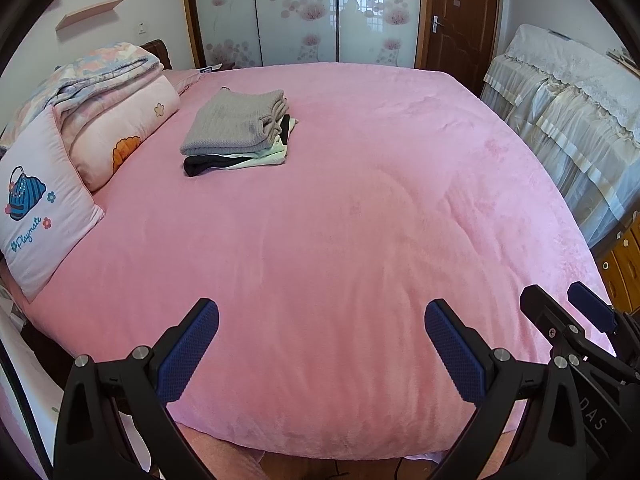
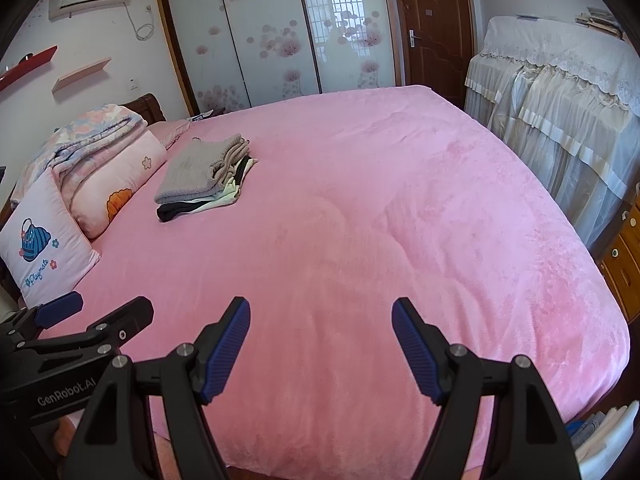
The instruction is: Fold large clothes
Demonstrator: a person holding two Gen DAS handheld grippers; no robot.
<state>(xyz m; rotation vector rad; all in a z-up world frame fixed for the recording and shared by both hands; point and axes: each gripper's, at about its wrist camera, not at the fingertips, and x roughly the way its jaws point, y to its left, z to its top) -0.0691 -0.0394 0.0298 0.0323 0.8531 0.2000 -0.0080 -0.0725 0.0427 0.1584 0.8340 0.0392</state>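
Your left gripper (image 1: 322, 344): jaws apart, holding nothing | your right gripper (image 2: 321, 346): jaws apart, holding nothing | folded clothes stack (image 1: 239, 133) far off on the pink bed (image 1: 360, 220), beside the pillows (image 1: 120, 136)

Black tool (image 1: 322, 344) – blue ribbed pads (image 1: 188, 350), silver screws.

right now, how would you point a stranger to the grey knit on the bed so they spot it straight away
Start at the pink bed and look toward its far left side, beside the rolled floral quilts. A small stack of folded clothes lies there; the grey knit is its top layer, ribbed and thick, above thinner cream and black pieces.
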